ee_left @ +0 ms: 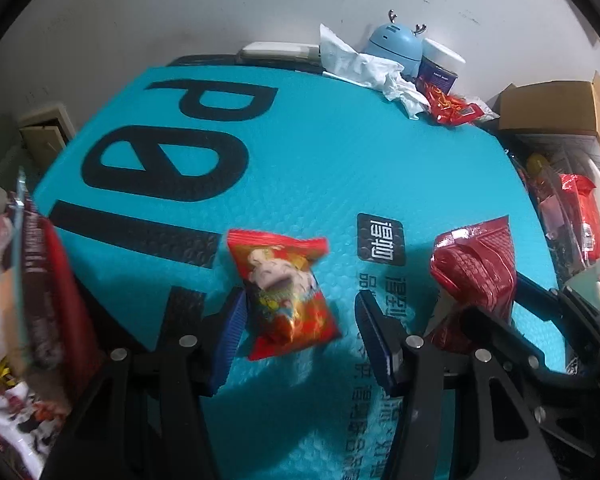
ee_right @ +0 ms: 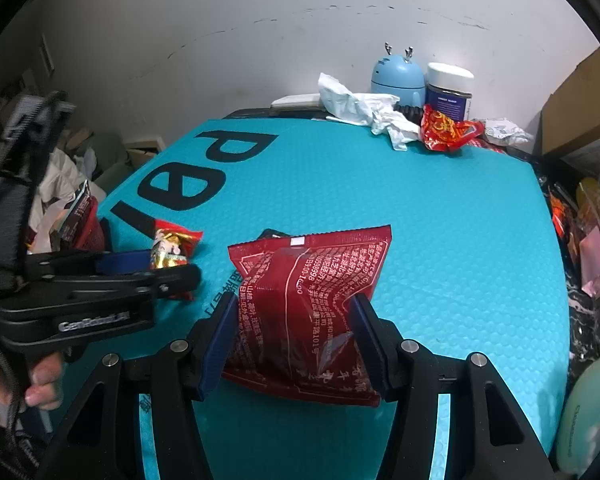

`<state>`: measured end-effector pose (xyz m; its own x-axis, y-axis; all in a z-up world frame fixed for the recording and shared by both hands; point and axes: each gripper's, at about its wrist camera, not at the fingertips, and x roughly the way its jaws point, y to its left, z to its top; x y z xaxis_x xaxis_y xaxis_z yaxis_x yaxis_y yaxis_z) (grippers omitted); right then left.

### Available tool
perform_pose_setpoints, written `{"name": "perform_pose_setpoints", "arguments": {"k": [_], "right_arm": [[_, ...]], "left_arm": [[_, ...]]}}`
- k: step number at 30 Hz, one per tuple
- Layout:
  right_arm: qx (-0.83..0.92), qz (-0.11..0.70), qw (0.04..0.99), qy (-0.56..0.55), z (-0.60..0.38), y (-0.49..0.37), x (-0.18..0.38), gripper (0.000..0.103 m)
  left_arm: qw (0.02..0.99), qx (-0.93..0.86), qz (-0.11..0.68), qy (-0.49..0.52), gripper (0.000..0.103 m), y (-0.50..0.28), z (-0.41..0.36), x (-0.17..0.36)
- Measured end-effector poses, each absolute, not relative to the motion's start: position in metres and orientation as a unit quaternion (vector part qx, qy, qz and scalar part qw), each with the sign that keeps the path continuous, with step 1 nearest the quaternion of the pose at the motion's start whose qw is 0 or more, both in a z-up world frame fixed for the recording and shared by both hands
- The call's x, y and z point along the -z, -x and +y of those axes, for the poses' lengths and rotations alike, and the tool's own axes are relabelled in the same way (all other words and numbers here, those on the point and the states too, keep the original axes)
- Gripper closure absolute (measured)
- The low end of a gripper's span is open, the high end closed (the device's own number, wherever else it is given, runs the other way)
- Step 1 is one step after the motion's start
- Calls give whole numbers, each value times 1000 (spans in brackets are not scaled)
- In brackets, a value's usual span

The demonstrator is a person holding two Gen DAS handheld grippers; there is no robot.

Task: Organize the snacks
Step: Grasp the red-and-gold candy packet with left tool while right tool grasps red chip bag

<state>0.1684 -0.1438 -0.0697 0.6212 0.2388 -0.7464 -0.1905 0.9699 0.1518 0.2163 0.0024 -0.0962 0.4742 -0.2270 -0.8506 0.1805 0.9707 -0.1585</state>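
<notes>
A small orange-red snack packet (ee_left: 286, 294) lies on the turquoise mat (ee_left: 320, 160). My left gripper (ee_left: 300, 336) is open around it, its blue pads on either side with a gap on the right. It also shows in the right wrist view (ee_right: 172, 248), with the left gripper (ee_right: 148, 268) at it. A dark red snack bag (ee_right: 312, 312) stands between the blue pads of my right gripper (ee_right: 294, 344), which squeeze its sides. The bag shows in the left wrist view (ee_left: 476, 268) too.
At the mat's far edge lie crumpled white paper (ee_right: 364, 112), a blue gadget (ee_right: 398, 76), a white-lidded jar (ee_right: 450, 86) and a red wrapper (ee_right: 448, 132). A cardboard box (ee_left: 560, 104) and clutter stand right. More snack bags (ee_left: 32, 280) sit at the left.
</notes>
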Motion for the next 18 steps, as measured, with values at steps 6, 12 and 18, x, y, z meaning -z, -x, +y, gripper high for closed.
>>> {"name": "perform_pose_setpoints", "arguments": {"k": [6, 12, 18], "right_arm": [[-115, 423, 898, -31, -145, -160, 68, 47], [-120, 431, 894, -30, -145, -141, 65, 57], [-132, 444, 885, -43, -152, -111, 62, 63]], "left_arm": [[858, 130, 498, 1, 67, -208, -4, 101], [848, 157, 506, 1, 69, -181, -10, 99], [839, 177, 514, 6, 69, -145, -12, 97]]}}
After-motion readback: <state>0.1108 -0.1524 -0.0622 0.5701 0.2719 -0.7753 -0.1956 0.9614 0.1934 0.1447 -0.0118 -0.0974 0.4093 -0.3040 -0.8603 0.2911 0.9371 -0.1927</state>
